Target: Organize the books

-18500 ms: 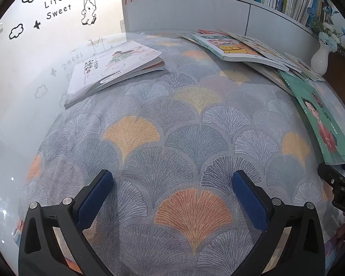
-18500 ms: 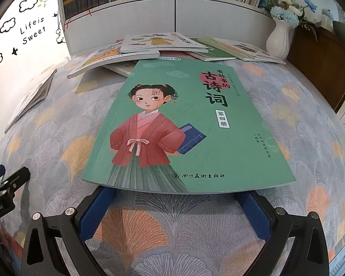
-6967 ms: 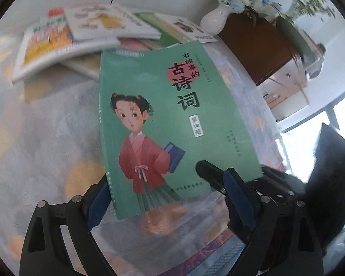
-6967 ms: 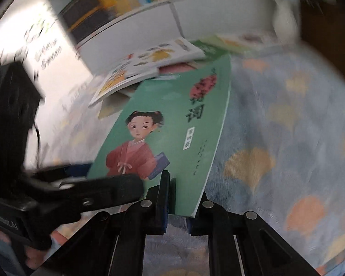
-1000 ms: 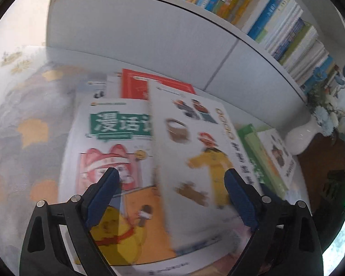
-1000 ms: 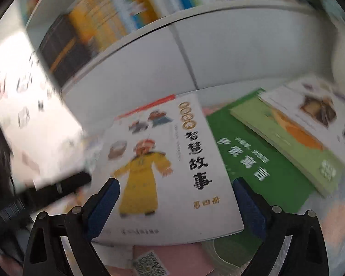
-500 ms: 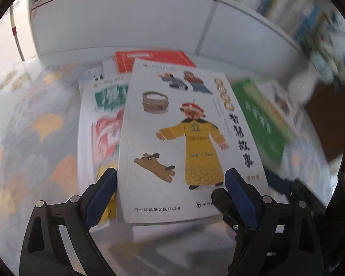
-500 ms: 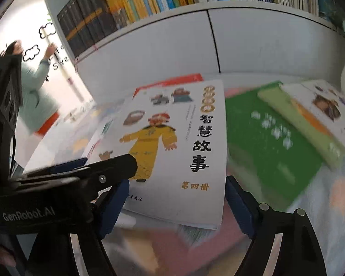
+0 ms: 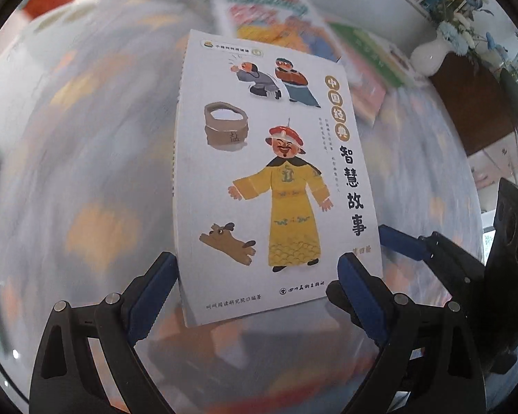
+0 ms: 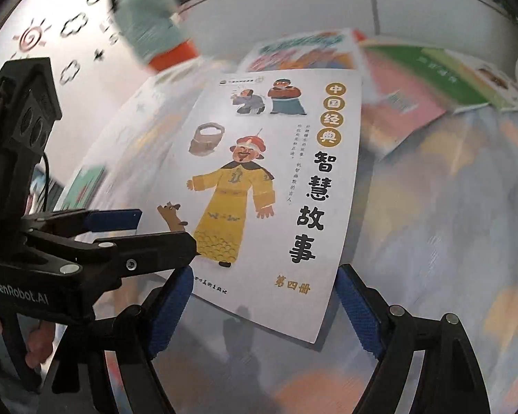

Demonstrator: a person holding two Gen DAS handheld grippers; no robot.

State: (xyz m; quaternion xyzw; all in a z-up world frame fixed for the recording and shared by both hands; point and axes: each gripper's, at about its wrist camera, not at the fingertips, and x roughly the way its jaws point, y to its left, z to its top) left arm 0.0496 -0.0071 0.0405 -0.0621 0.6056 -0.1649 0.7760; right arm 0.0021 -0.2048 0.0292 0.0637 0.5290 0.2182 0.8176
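A white book [image 9: 276, 179] with a yellow-robed figure on its cover hangs above the patterned tablecloth [image 9: 86, 172], raised off the book pile. It also shows in the right wrist view [image 10: 259, 186]. My left gripper [image 9: 259, 296] is wide open with its blue fingers on either side of the book's near edge. My right gripper [image 10: 262, 307] is wide open too, its fingers on either side of the book's near right corner. In the right wrist view the left gripper's fingers [image 10: 145, 245] lie against the book's left edge. How the book is held is hidden.
The pile of other books [image 9: 293, 24] lies behind on the tablecloth, with pink and green covers [image 10: 431, 79] to the right. A white vase with blue flowers [image 9: 431, 55] stands on a brown cabinet [image 9: 476, 103]. A white wall with stickers [image 10: 69, 51] is to the left.
The white book has come off the pile and moved toward me over the tablecloth. Both grippers have pulled back from the bookshelf with it, and the background is blurred by motion.
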